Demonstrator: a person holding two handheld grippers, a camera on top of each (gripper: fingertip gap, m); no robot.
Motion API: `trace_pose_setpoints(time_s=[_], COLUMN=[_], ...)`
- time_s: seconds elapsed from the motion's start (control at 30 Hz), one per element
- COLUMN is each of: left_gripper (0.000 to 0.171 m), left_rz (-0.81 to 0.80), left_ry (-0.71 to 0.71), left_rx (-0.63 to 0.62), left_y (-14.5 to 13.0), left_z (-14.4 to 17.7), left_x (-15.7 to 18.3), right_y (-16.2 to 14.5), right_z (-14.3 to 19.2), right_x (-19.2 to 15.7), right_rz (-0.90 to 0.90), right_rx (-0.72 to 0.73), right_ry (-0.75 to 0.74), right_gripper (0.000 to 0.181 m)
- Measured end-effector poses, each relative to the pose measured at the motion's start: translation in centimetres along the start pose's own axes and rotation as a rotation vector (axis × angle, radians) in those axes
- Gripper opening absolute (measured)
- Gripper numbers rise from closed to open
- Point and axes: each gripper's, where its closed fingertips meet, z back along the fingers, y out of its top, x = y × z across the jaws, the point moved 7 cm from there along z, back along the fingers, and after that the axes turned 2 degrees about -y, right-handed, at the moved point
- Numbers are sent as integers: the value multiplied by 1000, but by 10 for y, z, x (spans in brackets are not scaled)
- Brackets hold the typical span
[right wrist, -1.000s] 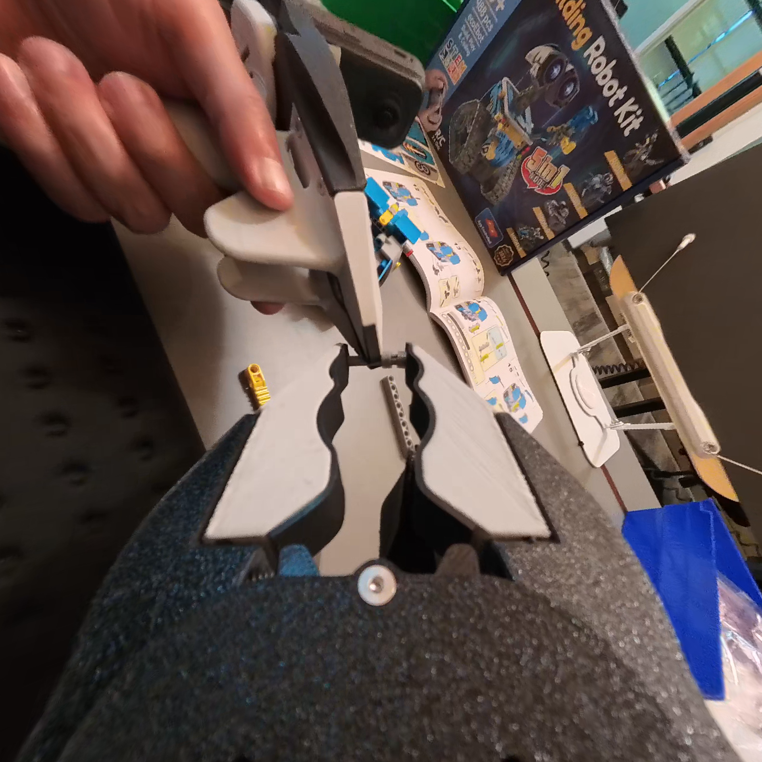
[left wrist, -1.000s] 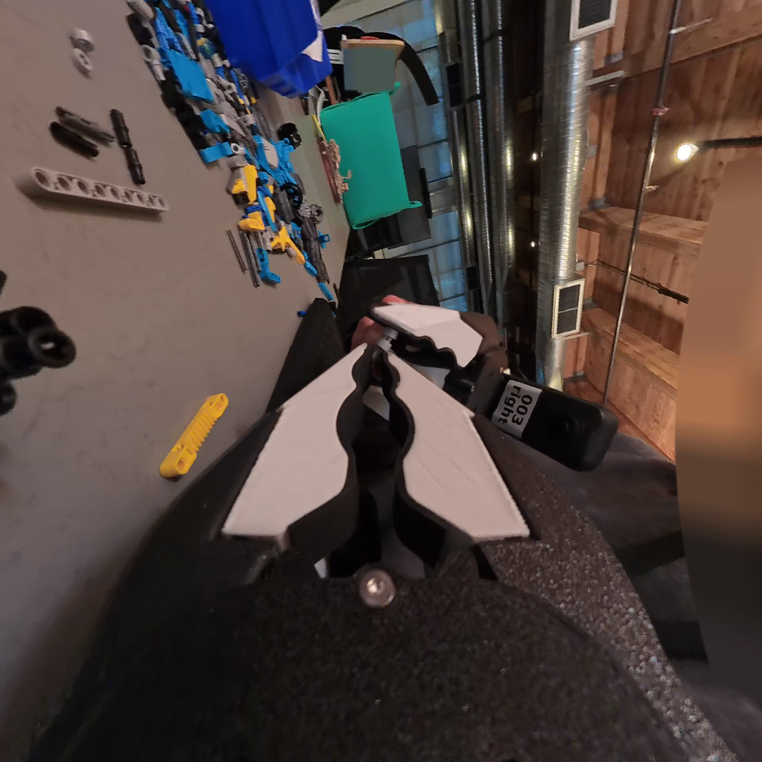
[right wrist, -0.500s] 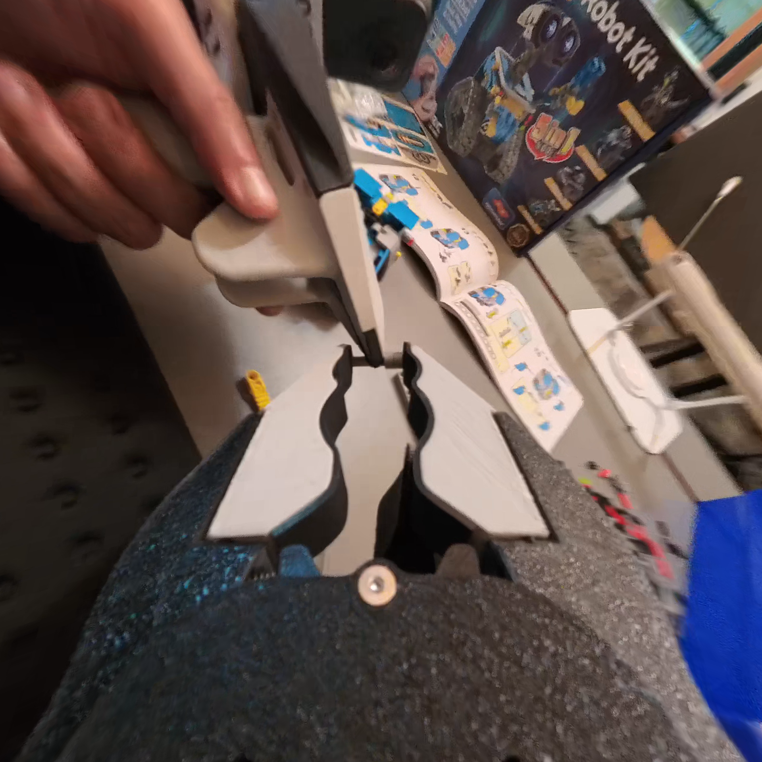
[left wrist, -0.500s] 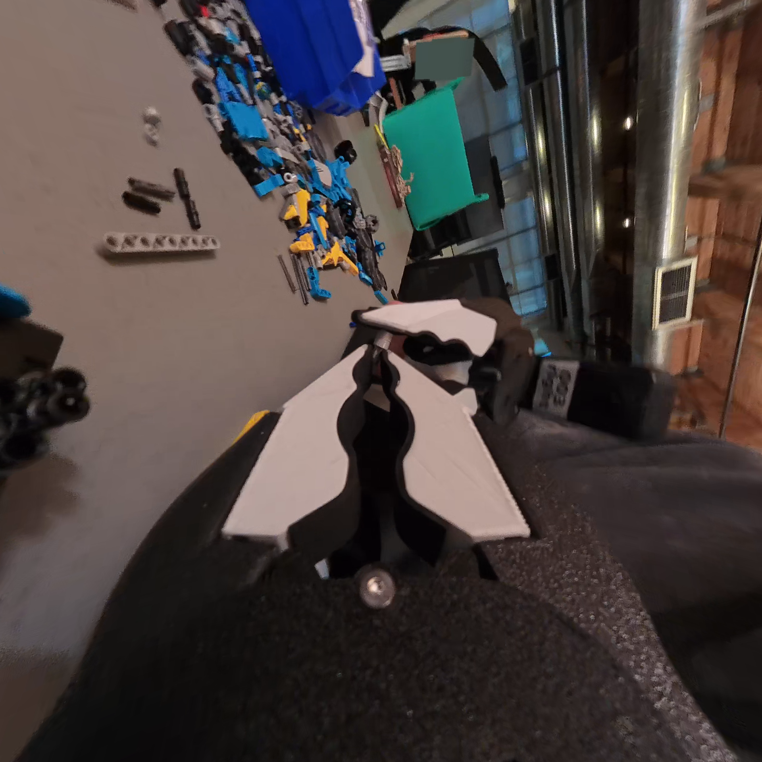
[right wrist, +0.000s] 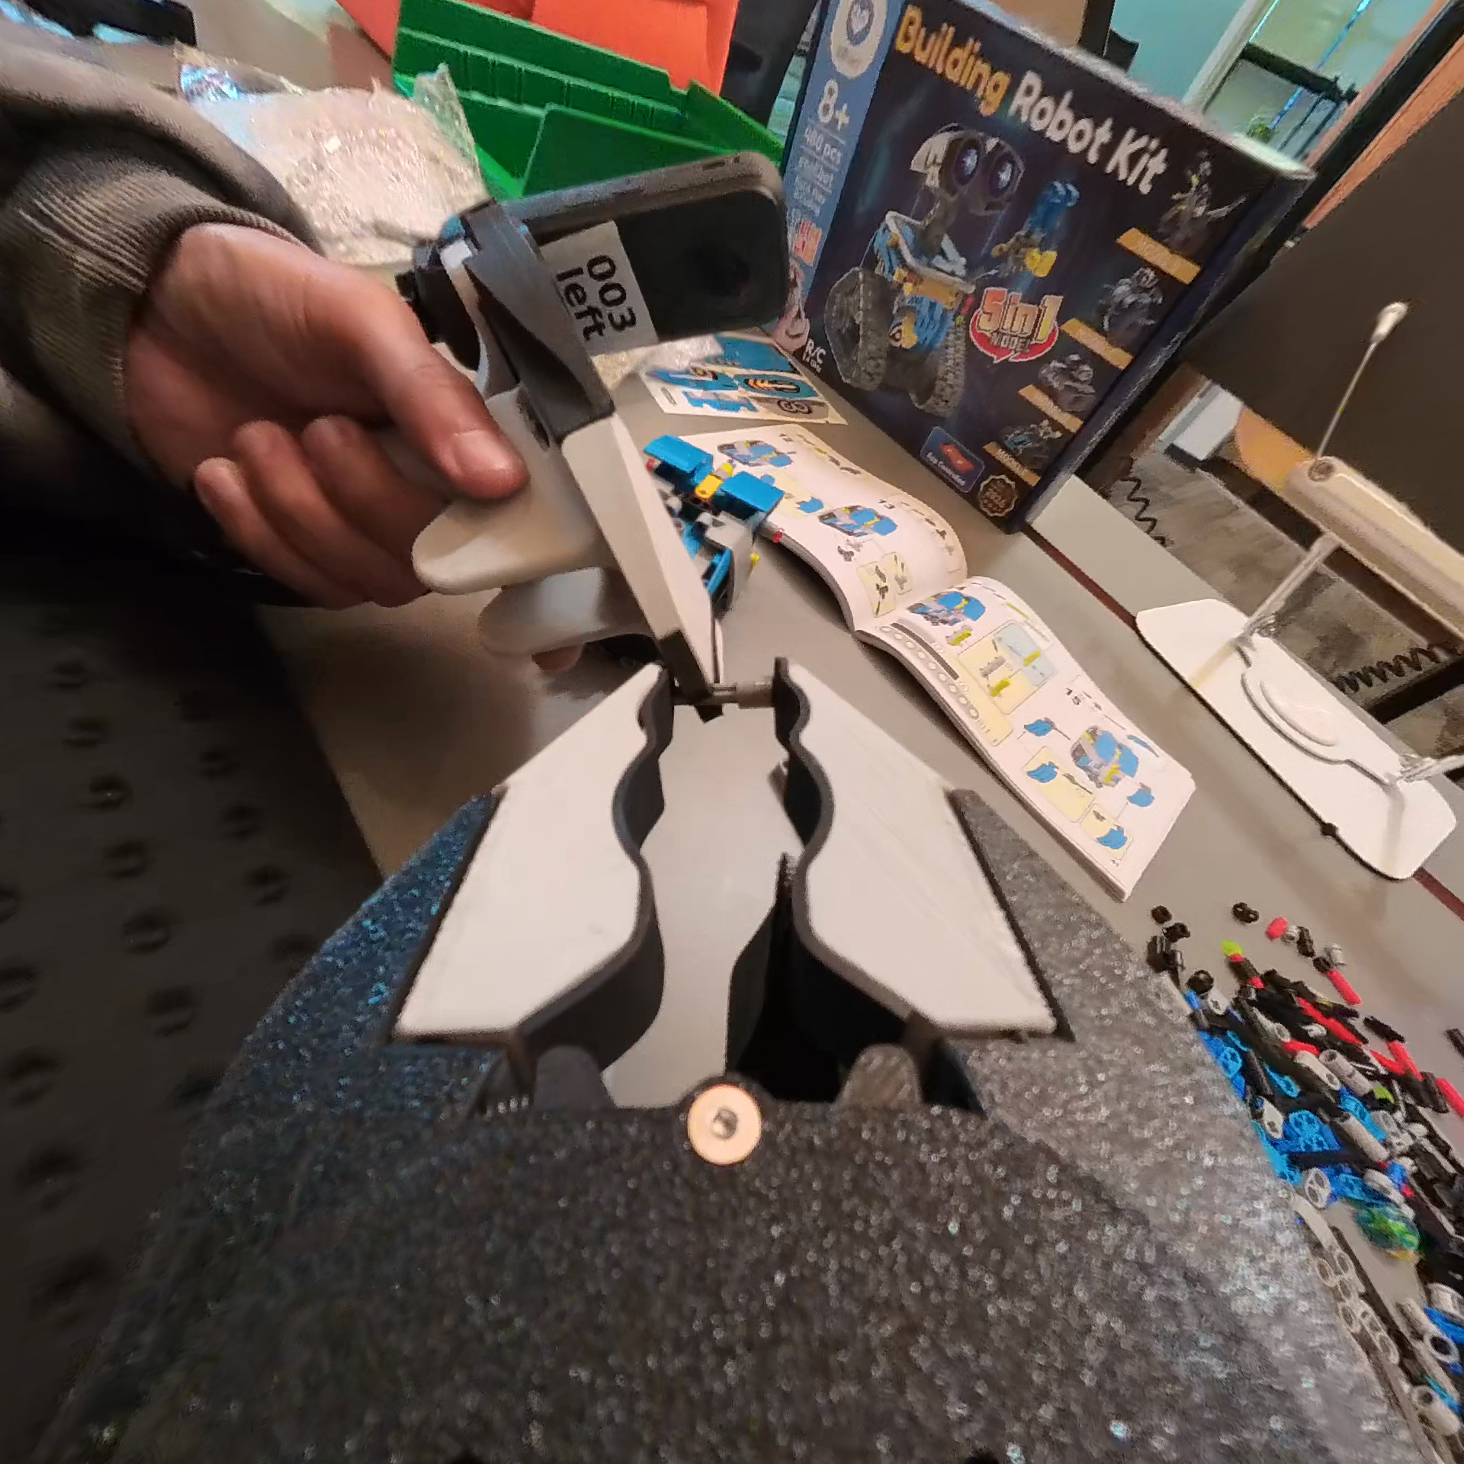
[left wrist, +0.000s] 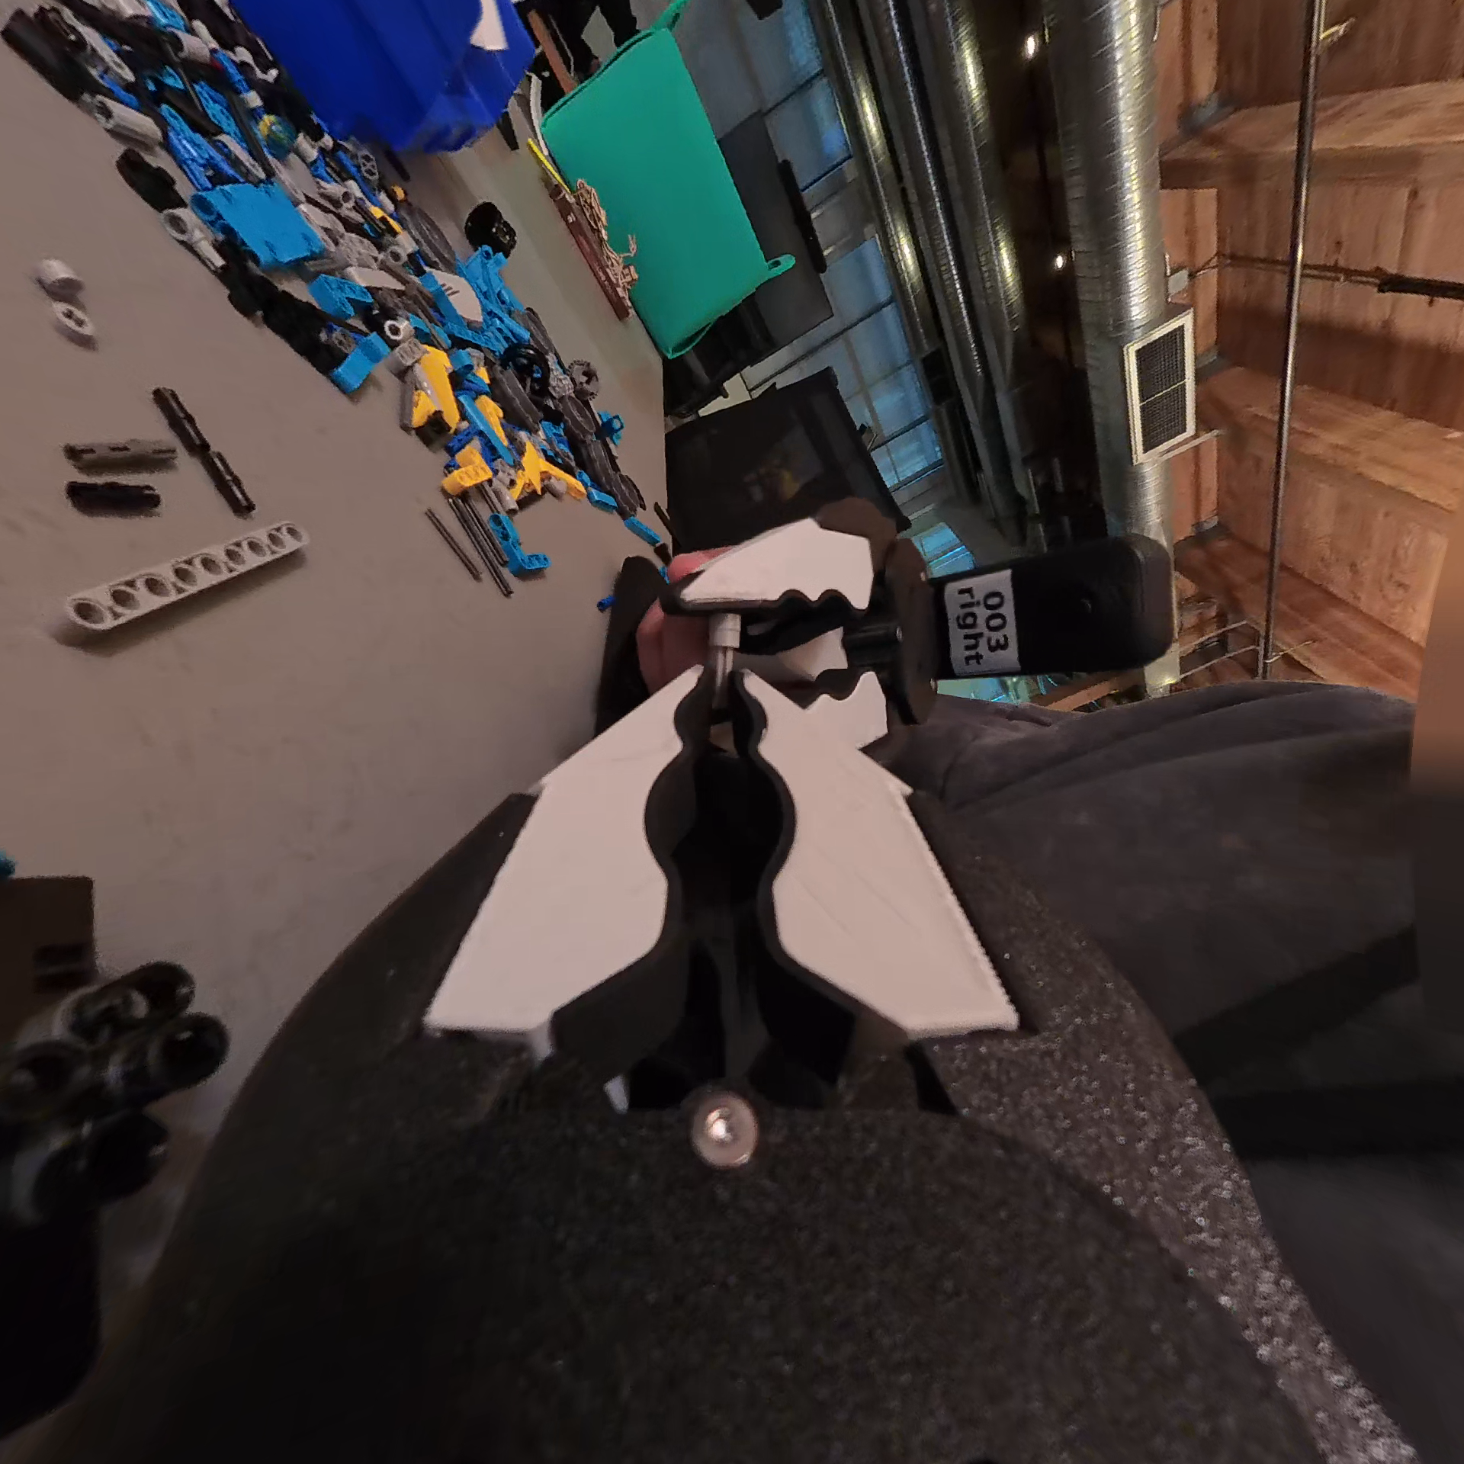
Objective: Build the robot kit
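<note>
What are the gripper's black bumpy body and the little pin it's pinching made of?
The body looks like black foam: matte, speckled and grainy. The pin, pinched by both the left gripper and the right gripper, looks like grey plastic, smooth and slightly shiny, though it's too small to be sure.

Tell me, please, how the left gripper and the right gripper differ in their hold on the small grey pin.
The left gripper has fingertips nearly closed, pinching the small grey pin across its shaft; the right gripper stands wider, the pin lying across its gap. The left gripper's tips sit inside the right gripper's gap, not the reverse. Whether the right gripper clamps is unclear. Both have pale fingers with black pads.
</note>
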Motion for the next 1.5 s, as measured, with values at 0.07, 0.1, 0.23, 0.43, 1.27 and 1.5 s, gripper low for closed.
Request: trace_pose_setpoints(time_s=[0.07,0.1,0.23,0.43,1.27,1.5], left_gripper=[3,3,2,2,3,3], left_rz=[-29,-54,-160,-176,-57,-32], left_ry=[3,5,28,0,-60,-99], left_rx=[5,8,7,14,30,7], left_y=[-1,-1,-3,-4,-3,-6], left_z=[1,1,3,5,8,7], left_x=[-1,0,4,6,-1,1], right_y=[0,0,2,4,0,1], right_z=[-1,-1,0,4,1,4], right_x=[-2,-3,-5,2,-5,-4], right_rz=[32,52,70,-46,25,-52], right_rx=[-8,-6,14,69,55,58], right_ry=[-24,-35,-25,-18,-15,81], right_gripper=[25,25,25,54,24,24])
